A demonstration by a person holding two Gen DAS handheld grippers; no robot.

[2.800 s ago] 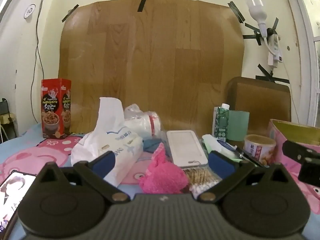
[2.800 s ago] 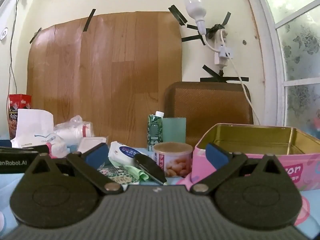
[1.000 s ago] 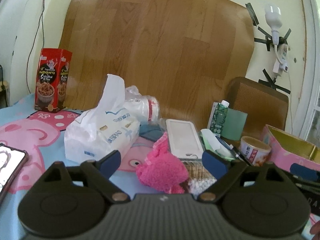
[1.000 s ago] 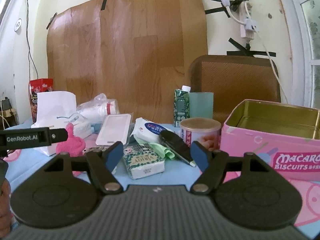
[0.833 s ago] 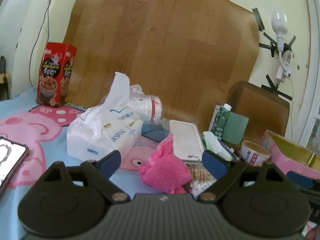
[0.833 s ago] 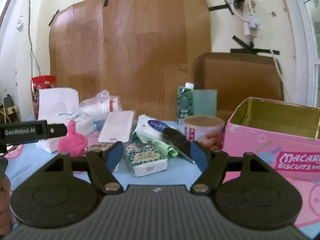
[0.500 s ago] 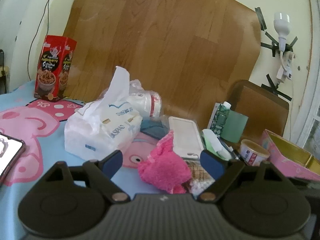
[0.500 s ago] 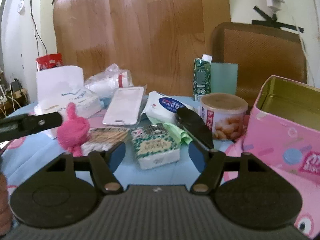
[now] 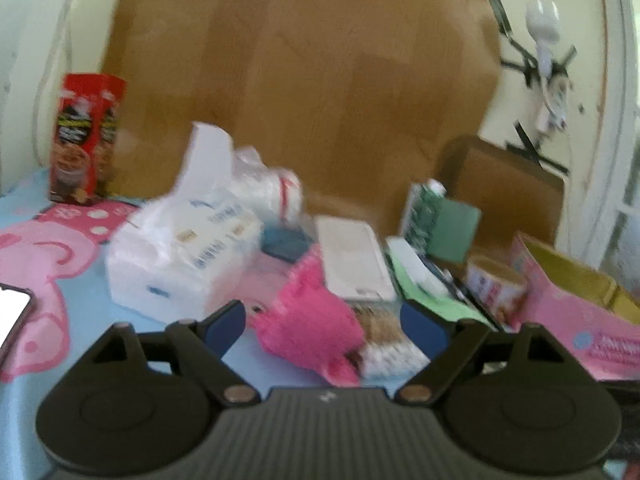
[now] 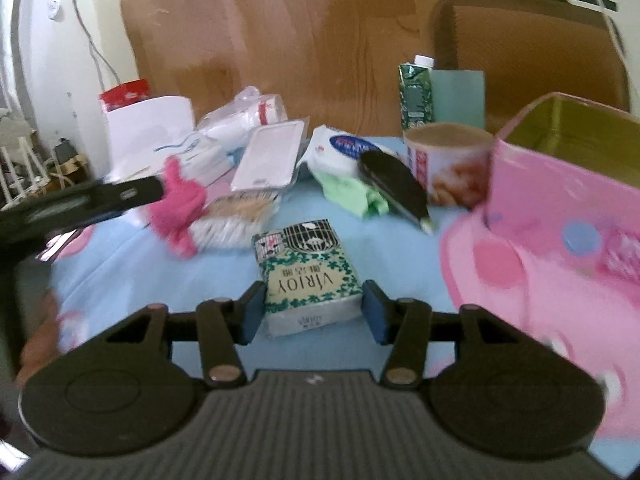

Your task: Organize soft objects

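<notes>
Green-and-white, the soft flat tissue pack (image 10: 308, 276) with leaf print lies on the blue cloth (image 10: 160, 272), right between the blue pads of the right gripper (image 10: 314, 312). The jaws have just been closing in on it. The pads sit right at its sides, but they do not seem to squeeze it yet.

Just past it, to the left, lies the fluffy pink cloth (image 9: 316, 320). The left gripper (image 9: 324, 320) hangs over that cloth with its jaws spread wide and holds nothing.

Farther back sit a big white tissue bag (image 9: 184, 252), a white wet-wipes pack (image 10: 340, 148) and a crumpled green cloth (image 10: 348, 196). Among them are hard things: a flat white case (image 10: 268, 156), a round snack cup (image 10: 448, 164) and a green drink carton (image 10: 416, 96).

On the right stands the open pink biscuit tin (image 10: 560, 216). As far as the pictures show, nothing is in it. So the job looks barely begun: every soft thing is still out on the cloth, and the first pick is only starting.
</notes>
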